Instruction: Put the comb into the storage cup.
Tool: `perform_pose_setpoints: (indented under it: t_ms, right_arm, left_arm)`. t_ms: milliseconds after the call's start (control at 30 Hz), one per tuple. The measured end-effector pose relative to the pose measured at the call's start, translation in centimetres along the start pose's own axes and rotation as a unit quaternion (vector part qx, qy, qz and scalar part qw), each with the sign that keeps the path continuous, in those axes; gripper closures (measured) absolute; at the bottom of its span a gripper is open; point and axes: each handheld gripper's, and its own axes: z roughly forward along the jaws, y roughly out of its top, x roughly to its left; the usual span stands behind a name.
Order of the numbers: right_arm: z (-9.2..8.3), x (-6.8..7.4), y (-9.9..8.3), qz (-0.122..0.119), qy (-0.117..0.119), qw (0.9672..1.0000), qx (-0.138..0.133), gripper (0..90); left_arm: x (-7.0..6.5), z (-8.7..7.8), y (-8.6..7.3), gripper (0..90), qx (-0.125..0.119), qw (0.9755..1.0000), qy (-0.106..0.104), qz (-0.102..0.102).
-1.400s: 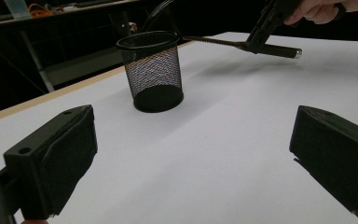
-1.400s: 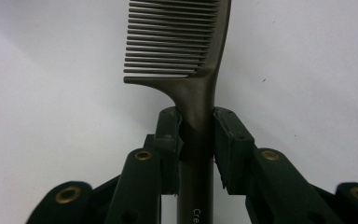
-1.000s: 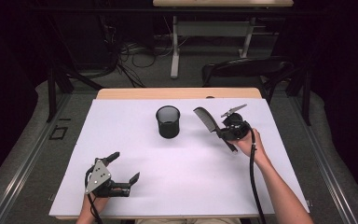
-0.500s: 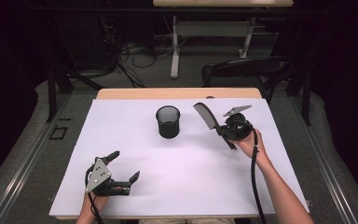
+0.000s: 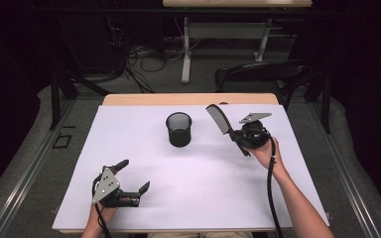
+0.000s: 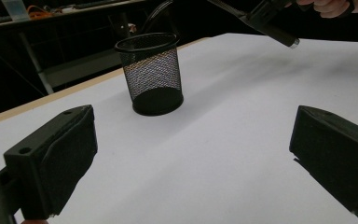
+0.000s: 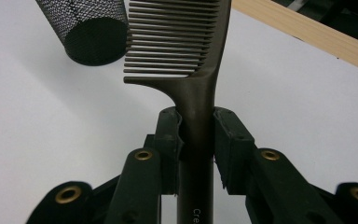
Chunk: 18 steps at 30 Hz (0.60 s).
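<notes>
since the right gripper [image 7: 196, 140] clamps the comb [image 7: 186, 51] by its handle, with the teeth reaching out past the jaw tips, the toothed end is free to lead and the jaws stay clear of whatever it goes into. the jaws are nearly closed, one pad on each side of the handle, and the comb is lifted off the table [image 5: 144, 148]. the cup [image 7: 86, 28] lies ahead of the jaws and off to their left, near the teeth but apart from them, mouth up; i judge it the place the comb is meant for. nothing stands between comb and cup. the left gripper [image 6: 191, 154] sits low over the table with its jaws spread wide and nothing between them, so it is idle. the cup [image 6: 151, 72] stands ahead of those jaws, well apart. the comb's handle end [image 6: 272, 30] hangs above and beyond the right-hand jaw.
</notes>
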Motion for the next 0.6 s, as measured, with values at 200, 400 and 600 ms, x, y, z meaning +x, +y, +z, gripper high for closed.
perform_pose_setpoints:
  t_ms: [200, 400, 600]
  right_arm:
    - [-0.10, 0.20, 0.04, -0.004, -0.001, 0.9998, -0.018, 72.6]
    - [-0.14, 0.57, 0.16, -0.005, 0.001, 0.9995, -0.030, 72.6]
    - [-0.02, 0.85, 0.37, -0.012, 0.002, 0.9992, -0.039, 72.6]
  left_arm:
    - [-0.01, 0.00, 0.02, 0.9, -0.001, 1.0000, 0.000, 0.001]
    - [-0.02, 0.05, 0.04, 0.9, 0.000, 1.0000, 0.000, 0.000]
    - [0.07, -0.02, -0.01, 0.9, 0.000, 1.0000, 0.002, 0.000]
